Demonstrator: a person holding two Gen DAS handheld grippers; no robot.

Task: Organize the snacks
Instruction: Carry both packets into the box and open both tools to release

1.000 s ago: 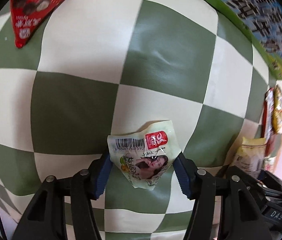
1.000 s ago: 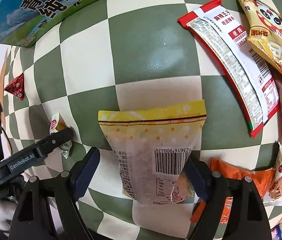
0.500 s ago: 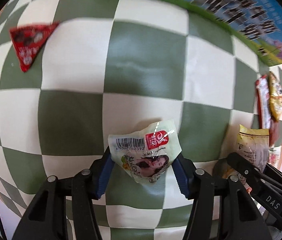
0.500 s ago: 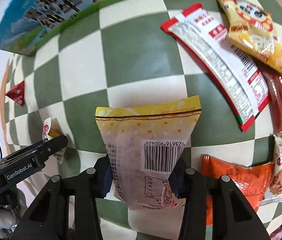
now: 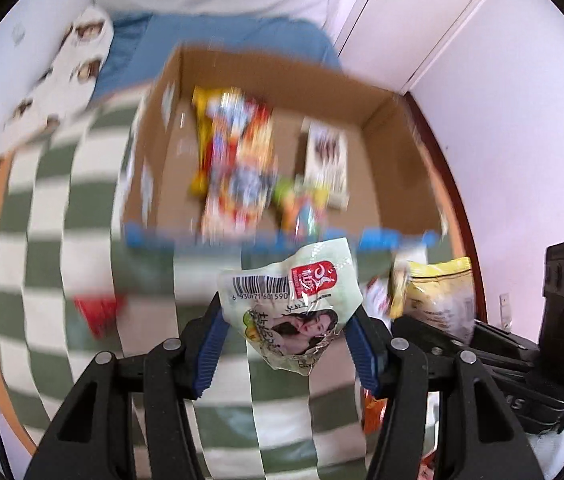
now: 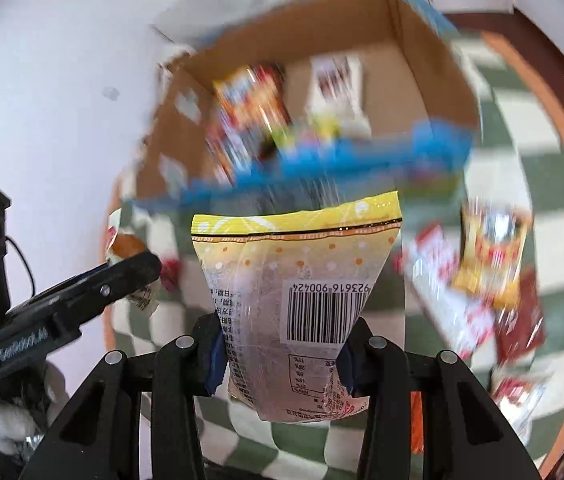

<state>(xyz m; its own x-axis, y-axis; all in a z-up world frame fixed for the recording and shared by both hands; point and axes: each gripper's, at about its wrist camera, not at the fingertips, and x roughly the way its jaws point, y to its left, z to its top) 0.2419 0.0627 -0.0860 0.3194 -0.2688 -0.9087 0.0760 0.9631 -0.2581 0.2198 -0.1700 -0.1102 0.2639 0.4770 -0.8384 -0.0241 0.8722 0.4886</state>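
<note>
The left tongs are clamped on a small pale-green plastic snack packet, held above the green-and-white checked desk. The right tongs grip a yellow-topped clear snack bag before the open brown cardboard box of blurred snacks.

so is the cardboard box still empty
No, the cardboard box already holds several packets, among them a colourful snack bag and a white packet lying on its floor.

Yellow snack bag pinched in right tongs
</note>
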